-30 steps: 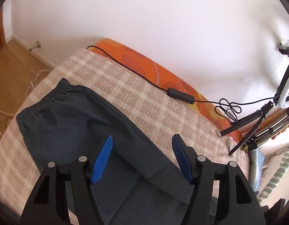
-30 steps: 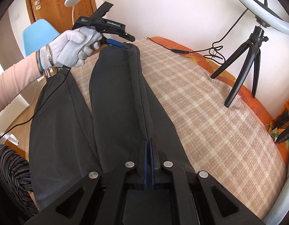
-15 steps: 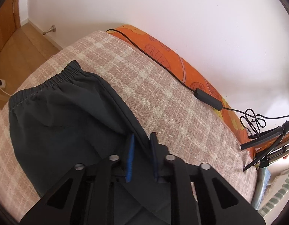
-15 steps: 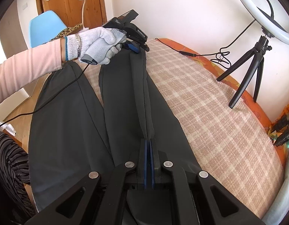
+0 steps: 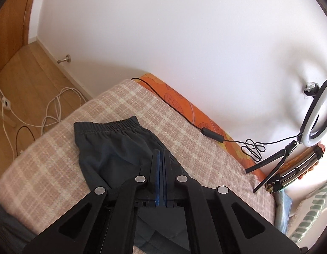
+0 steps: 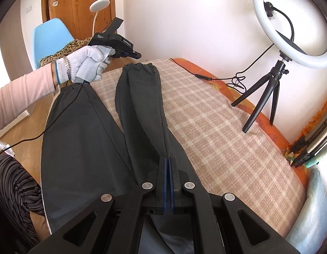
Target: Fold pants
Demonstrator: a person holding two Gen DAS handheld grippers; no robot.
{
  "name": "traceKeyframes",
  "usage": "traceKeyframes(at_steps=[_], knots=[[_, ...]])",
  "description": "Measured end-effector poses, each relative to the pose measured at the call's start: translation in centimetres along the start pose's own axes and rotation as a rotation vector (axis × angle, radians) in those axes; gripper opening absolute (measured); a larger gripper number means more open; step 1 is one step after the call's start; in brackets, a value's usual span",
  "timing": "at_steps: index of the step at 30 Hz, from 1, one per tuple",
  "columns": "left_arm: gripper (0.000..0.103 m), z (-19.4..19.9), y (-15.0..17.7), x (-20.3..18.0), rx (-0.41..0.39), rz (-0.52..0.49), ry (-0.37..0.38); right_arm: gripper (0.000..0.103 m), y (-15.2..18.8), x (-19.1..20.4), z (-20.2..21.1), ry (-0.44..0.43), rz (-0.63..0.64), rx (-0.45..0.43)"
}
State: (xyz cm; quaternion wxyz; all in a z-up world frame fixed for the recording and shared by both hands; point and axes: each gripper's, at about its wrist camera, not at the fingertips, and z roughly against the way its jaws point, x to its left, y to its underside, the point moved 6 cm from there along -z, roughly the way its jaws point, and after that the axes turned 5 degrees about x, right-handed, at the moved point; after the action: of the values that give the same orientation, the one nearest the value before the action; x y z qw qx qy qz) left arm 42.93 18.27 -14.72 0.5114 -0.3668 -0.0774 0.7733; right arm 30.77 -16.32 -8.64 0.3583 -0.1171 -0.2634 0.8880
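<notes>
While pinched fully together, both tongs (image 5: pixel 160 154) (image 6: pixel 168 160) on pants (image 6: pixel 82 135) fabric.

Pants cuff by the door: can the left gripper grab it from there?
Probably yes. The left gripper hovers just above the cuff with nothing between them, but its jaws are shut, so they would need to open first.

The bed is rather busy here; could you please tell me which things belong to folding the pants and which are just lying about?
Part of the job:
dark pants
left gripper, shut on the pants
right gripper, shut on the pants
plaid blanket underneath

Just lying about:
ring light on its tripod
black cable
blue chair
</notes>
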Motion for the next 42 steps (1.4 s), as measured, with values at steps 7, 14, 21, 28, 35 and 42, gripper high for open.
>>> traceKeyframes(at_steps=[7,14,21,28,35,42], knots=[[0.003,1.1,2.0,-1.0,0.099,-0.063,0.003,0.000,1.2,2.7,1.4,-0.050,-0.020,0.020],[0.055,-3.7,4.6,-5.9,0.257,-0.160,-0.066,0.000,4.0,9.0,0.6,-0.135,0.053,0.066],[0.056,-9.4,6.8,-6.5,0.354,-0.208,-0.283,0.000,4.8,8.7,-0.3,-0.157,0.030,0.063],[0.002,-8.8,5.8,-4.1,0.255,-0.179,-0.259,0.000,5.1,7.9,-0.1,-0.143,0.022,0.043],[0.001,-4.5,3.4,-3.2,0.135,-0.082,-0.145,0.000,5.0,6.0,-0.5,-0.073,-0.010,0.042],[0.001,2.7,1.6,-2.8,0.026,-0.069,-0.070,0.000,4.2,5.7,0.9,-0.049,-0.030,0.025]])
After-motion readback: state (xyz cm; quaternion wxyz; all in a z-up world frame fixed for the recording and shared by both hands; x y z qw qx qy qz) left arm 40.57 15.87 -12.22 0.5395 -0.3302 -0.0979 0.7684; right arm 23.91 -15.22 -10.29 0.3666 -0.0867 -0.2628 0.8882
